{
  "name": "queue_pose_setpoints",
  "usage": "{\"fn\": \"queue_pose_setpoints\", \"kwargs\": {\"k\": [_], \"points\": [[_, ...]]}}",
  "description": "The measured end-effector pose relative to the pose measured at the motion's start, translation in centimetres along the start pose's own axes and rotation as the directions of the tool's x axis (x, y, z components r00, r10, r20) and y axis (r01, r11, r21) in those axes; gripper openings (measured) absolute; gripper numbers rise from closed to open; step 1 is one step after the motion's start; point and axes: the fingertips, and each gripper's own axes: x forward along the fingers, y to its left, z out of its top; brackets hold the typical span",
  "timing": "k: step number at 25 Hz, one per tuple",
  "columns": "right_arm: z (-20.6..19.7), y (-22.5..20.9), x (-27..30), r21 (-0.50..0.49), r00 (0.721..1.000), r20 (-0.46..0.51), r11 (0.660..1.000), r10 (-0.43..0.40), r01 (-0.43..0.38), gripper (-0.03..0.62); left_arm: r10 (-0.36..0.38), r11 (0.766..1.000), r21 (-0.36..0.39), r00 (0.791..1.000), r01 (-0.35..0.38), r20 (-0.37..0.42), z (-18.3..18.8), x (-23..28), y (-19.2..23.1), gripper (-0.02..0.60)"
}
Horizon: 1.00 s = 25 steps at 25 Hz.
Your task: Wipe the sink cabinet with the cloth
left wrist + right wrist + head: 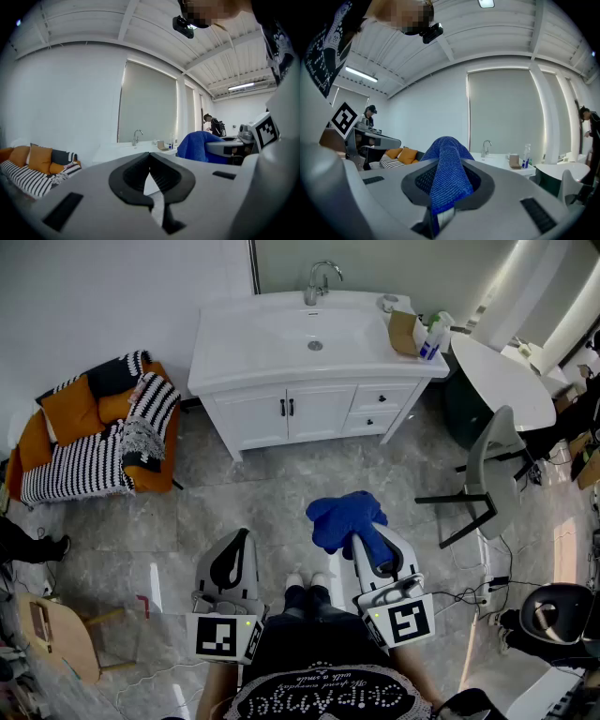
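The white sink cabinet (314, 399) stands against the far wall, with a basin and a chrome tap (319, 282) on top; it also shows far off as the cabinet (136, 149) and the cabinet (506, 164). My right gripper (361, 540) is shut on a blue cloth (345, 517), which bulges out of the jaws as the cloth (447, 173). My left gripper (234, 554) is shut with nothing in it, its jaws meeting in the left gripper view (150, 173). Both grippers are held low, well short of the cabinet.
An orange sofa (89, 427) with striped cushions sits left of the cabinet. A spray bottle (431, 334) and a brown box (403, 332) stand on the cabinet's right end. A white round table (502, 381) and a grey chair (483, 474) are to the right, cables beyond.
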Motion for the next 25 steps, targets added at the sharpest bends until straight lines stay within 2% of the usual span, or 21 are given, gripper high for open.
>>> {"fn": "queue_pose_setpoints", "kwargs": {"k": [13, 16, 25], "points": [[-0.5, -1.2, 0.6, -0.005, 1.000, 0.005, 1.000, -0.007, 0.007, 0.063, 0.004, 1.000, 0.005, 1.000, -0.004, 0.008, 0.1, 1.4, 0.2, 0.005], [-1.0, -1.5, 0.6, 0.028, 1.000, 0.001, 1.000, 0.005, -0.005, 0.063, 0.016, 1.000, 0.005, 1.000, -0.016, 0.006, 0.1, 1.5, 0.3, 0.005], [-1.2, -3.1, 1.2, 0.038, 0.999, 0.031, 0.998, 0.042, -0.043, 0.063, 0.075, 0.997, -0.006, 0.997, -0.075, -0.002, -0.3, 2.0, 0.2, 0.005]]}}
